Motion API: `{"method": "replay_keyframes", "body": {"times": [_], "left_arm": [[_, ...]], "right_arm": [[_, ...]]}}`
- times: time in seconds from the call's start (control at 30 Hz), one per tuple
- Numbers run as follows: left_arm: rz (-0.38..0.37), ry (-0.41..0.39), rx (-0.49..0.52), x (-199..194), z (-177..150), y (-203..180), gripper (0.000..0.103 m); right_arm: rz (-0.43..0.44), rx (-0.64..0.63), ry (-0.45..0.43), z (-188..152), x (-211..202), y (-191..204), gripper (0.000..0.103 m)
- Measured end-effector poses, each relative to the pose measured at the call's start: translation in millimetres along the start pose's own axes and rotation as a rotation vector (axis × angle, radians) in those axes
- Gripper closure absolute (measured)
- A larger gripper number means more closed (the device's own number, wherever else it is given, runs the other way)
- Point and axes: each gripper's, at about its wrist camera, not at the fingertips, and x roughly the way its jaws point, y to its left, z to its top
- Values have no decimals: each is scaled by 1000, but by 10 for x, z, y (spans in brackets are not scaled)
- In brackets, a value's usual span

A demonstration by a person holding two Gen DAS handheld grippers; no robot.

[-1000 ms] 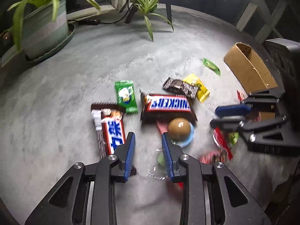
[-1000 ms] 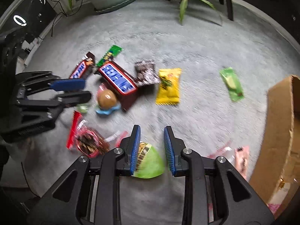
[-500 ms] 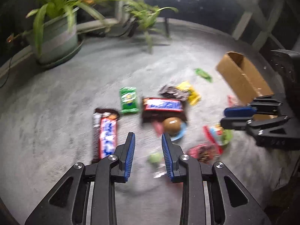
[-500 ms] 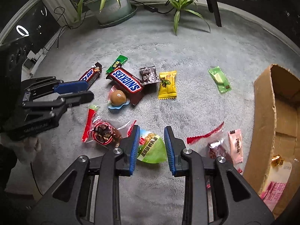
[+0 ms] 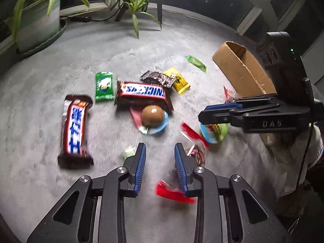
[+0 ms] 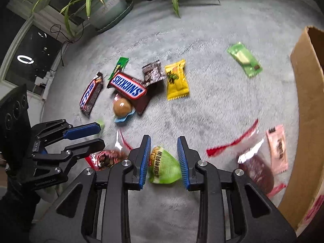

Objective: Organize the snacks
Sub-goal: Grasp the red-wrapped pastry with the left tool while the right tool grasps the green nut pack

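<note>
Right gripper (image 6: 164,160): black two-finger tool with blue ribbed pads, pinching a green rounded snack pouch with yellow print (image 6: 164,167); the pouch sits between the pads, at 6 o'clock in the right wrist view.
Same pouch, left wrist view (image 5: 214,130): under the right tool's fingers, at 3 o'clock.
Left gripper (image 5: 160,163): pads set a narrow way apart, nothing pinched between them; grey carpet (image 5: 50,182) shows through the gap.
Nearest the left gripper: a clear packet with red ends (image 5: 193,151) touching or just beside its right finger, blurred; a small pale-green candy (image 5: 129,151) just beside its left finger.
Snack cluster: brown Snickers bar (image 5: 142,93) at 12 o'clock from the left gripper, a brown ball on a blue wrapper (image 5: 152,117) touching its near edge.
Second bar: brown, red and blue bar with Chinese lettering (image 5: 76,129) at 10 o'clock, well apart from the cluster.
Other loose items: green sachet (image 5: 104,86), black patterned packet (image 5: 159,78), yellow sachet (image 5: 178,81), light-green wrapper (image 5: 196,62) farther out at 1 o'clock.
Cardboard box (image 6: 307,105): open, brown, at 3 o'clock in the right wrist view; its interior is barely seen, contents cannot be told.
Beside the box: pink sachet (image 6: 278,147) and dark-red packet (image 6: 257,170) on the carpet, outside it.
Potted plant (image 5: 34,18): at 10 o'clock, far edge.
</note>
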Motion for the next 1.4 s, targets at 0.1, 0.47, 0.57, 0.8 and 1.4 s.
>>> {"method": "replay_keyframes", "body": {"times": [0.1, 0.47, 0.57, 0.8, 1.4], "left_arm": [[-14, -12, -30, -72, -90, 10, 75], [34, -116, -92, -380, -270, -88, 57], [19, -117, -99, -368, -271, -153, 55], [64, -67, -41, -151, -344, -344, 55], [135, -41, -26, 56, -350, -313, 63]], "right_arm": [[20, -25, 19, -89, -31, 51, 75], [-63, -163, 5, -324, -150, 234, 47], [-89, -180, 6, -326, -128, 229, 47], [-132, -206, -6, -302, -102, 200, 47], [-179, -279, 10, -344, -20, 302, 63]]}}
